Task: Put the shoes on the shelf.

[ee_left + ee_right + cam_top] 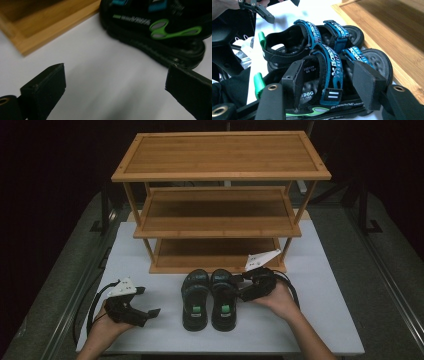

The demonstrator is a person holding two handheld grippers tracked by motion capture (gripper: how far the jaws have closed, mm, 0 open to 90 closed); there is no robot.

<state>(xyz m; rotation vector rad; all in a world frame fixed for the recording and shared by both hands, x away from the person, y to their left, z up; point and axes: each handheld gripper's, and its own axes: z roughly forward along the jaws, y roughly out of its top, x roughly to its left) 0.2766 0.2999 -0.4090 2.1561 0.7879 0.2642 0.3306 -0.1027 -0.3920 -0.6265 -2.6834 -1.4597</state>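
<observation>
A white rectangular tabletop (310,320) stood under dim light, with dark grey floor (385,285) on either side of it and blackness beyond. At the far half of the tabletop stood a three-tier wooden shoe rack of honey-coloured bamboo (220,155), its shelves bare and its lowest tier resting on the tabletop. Metal rails (75,295) ran along the floor at the left and the right, and black stand legs (364,210) rose near the far corners.
</observation>
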